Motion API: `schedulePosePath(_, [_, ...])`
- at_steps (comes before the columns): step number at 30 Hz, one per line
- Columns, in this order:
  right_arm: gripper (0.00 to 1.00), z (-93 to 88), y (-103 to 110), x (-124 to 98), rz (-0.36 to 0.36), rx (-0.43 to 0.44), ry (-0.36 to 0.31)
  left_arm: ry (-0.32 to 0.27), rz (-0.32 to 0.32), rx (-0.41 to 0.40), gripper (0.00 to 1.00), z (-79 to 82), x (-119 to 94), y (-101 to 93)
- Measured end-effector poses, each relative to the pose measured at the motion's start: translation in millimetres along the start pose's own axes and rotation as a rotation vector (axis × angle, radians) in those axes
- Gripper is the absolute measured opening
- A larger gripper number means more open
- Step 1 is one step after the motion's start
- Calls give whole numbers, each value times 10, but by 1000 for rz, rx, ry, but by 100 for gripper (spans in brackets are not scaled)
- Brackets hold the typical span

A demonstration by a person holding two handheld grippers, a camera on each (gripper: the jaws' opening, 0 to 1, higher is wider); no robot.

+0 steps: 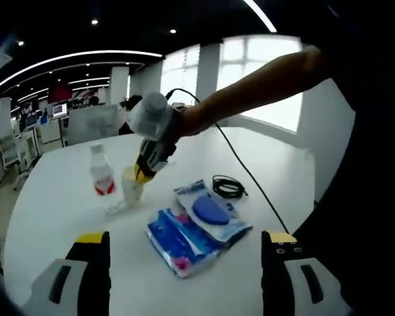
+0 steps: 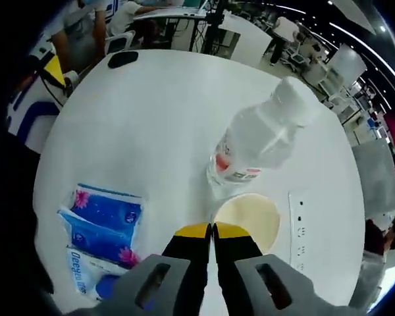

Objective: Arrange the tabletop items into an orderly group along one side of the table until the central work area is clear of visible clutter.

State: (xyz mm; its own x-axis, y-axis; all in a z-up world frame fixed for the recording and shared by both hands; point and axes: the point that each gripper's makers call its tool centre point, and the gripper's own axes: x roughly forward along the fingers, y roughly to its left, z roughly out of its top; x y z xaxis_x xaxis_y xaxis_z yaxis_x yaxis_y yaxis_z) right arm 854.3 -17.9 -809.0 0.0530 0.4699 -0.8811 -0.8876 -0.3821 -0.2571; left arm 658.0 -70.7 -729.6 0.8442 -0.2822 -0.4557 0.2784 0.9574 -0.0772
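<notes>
A white worktop (image 1: 59, 191) carries an upright water bottle (image 2: 260, 141) just beside a cream cup (image 2: 248, 219). The right tool (image 2: 211, 228), clenched on the cup's near rim, hides that edge. Blue tissue packs (image 1: 194, 227) lie flat, long axes running diagonally; one is cut off in the right gripper view. The left tool (image 1: 184, 240) hangs released

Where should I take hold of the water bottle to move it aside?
Grip the water bottle around its labelled middle, coming in level from its open side away from the cup. It stands upright, and the right tool crowds the cup side.
</notes>
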Motion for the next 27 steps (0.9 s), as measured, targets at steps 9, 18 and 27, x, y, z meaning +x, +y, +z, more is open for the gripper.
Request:
schedulePosePath(9, [2,96,6,9,-1,-14,-24,-2,7,-1,93,7,20,40])
schedulePosePath(18, [11,130,-36,-215,-58,54,-95,6,3,17,93,29,32,15])
schedulePosePath(27, [41,18,-6,-662,-181,339,-280,4,41,10,93,56,39,109])
